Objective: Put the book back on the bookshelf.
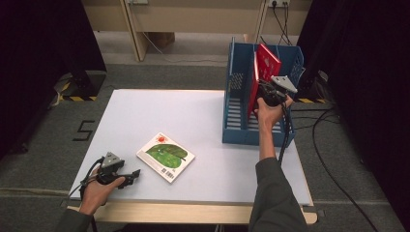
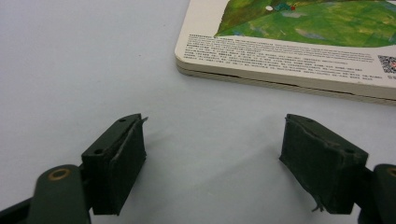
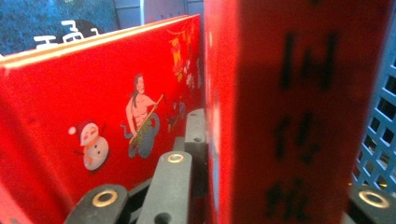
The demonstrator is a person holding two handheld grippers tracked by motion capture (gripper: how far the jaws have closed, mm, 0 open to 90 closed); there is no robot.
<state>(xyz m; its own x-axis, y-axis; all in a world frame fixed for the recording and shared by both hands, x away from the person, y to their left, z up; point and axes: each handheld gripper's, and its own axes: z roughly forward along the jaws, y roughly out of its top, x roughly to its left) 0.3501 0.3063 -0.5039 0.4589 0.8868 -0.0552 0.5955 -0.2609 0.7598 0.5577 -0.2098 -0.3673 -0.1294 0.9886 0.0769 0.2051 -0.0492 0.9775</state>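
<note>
Starting with the white surface [image 1: 208, 121], it spreads wide under the high view, and at its far right corner stands the blue file rack [image 1: 238, 92], upright, its slatted dividers facing the person. Inside that rack, tilted a little and leaning toward the right wall, sits the red book [image 1: 267, 62], and the right tool [image 1: 269, 93] has it clamped at its near edge, the hand wrapped round the tool's body just in front of the rack. Along the right gripper view the red spine [image 3: 289, 116] with dark characters stands pinched between the black jaws, tight on it, and beside it another red cover [image 3: 93, 121] shows a snowman and a bare-chested figure, blue lattice to the right. Down on the near middle of the surface lies the green-and-white book [image 1: 166, 156], flat, back cover up, barcode corner toward the person. Just left of it, near the front edge, the left tool [image 1: 134, 175] rests low in the left hand, pointing at that book. From the left gripper view its jaws stand wide apart, nothing between them, pads close above the surface, the book's printed edge [image 2: 280, 70] a short way ahead, not touched.
</note>
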